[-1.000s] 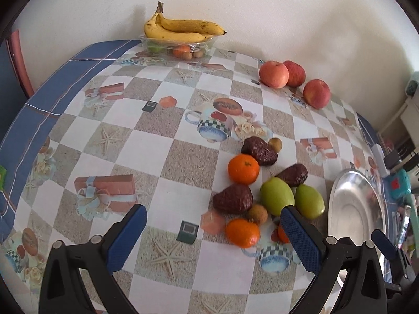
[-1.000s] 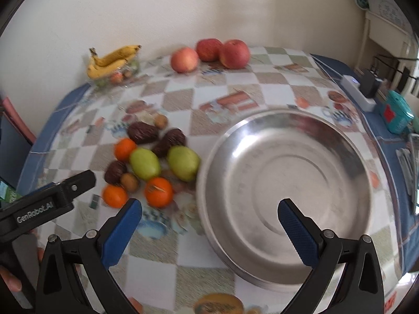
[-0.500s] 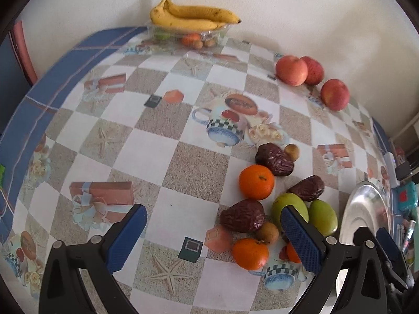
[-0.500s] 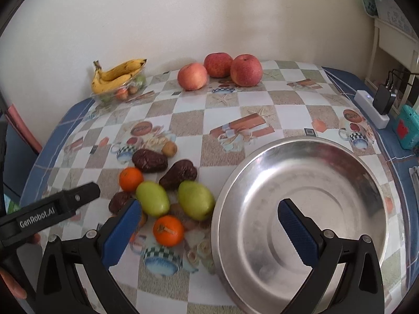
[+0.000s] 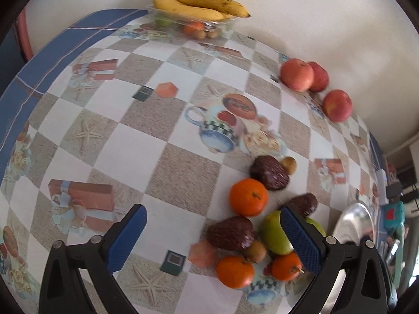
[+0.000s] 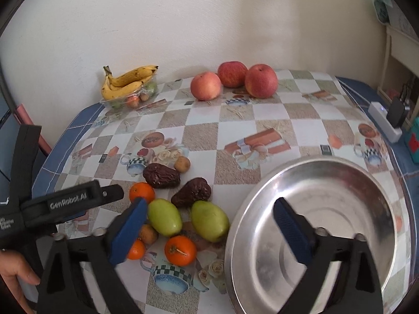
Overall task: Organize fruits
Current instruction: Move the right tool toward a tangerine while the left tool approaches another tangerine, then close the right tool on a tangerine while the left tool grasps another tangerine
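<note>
Though the right gripper [image 6: 207, 227] has jaws closing, nothing is between them yet; the green fruit [image 6: 209, 221] lies on the table just past them, beside the steel bowl [image 6: 314, 183]. It looks smooth, firm and slippery, so hold its middle. The left gripper [image 5: 212, 238] gapes, holding nothing, above the shiny checked tablecloth [image 5: 146, 151] by a white wall.

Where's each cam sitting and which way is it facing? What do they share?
Left wrist: on the left gripper, angled down at the table; own open fingers only.
Right wrist: on the right gripper, jaws closing on nothing, facing the steel bowl; the left gripper and a hand show.
Shared: fruit pile, apples, bananas, bowl.
</note>
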